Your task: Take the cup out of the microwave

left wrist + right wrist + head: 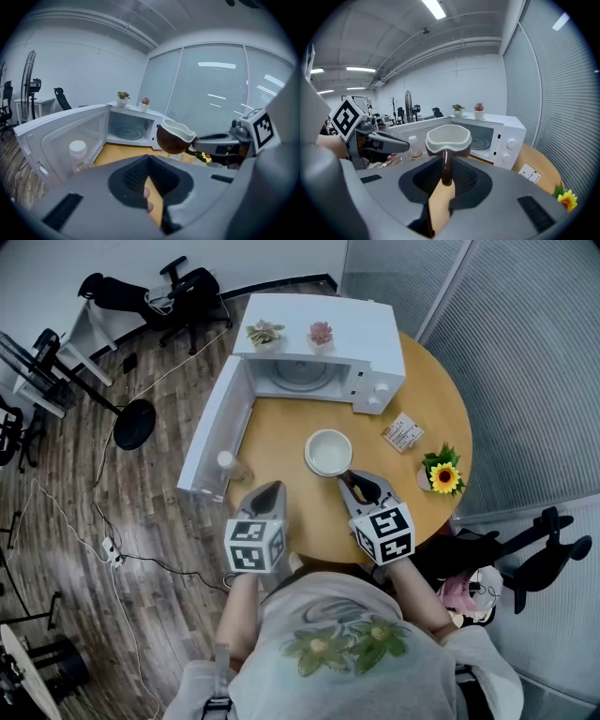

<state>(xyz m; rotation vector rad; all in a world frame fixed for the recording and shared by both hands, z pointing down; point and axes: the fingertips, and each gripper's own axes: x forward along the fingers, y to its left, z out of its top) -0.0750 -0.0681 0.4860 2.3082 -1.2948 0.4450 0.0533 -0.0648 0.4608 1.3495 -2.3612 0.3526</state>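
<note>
A cup (328, 452), brown outside and white inside, hangs over the round wooden table (281, 442) in front of the microwave (375, 343). My right gripper (349, 476) is shut on its dark handle; in the right gripper view the cup (447, 137) stands upright just past the right gripper (446, 161). The microwave door (214, 432) is swung wide open, and the inside shows only the glass turntable (302, 376). My left gripper (272, 487) is shut and empty at the table's near left. From the left gripper view, the cup (174, 137) is off to the right.
A small clear bottle (228, 463) with a white cap stands by the open door, just ahead of my left gripper. On the table's right lie a paper card (403, 433) and a potted sunflower (442, 474). Two small plants (265, 333) sit on the microwave.
</note>
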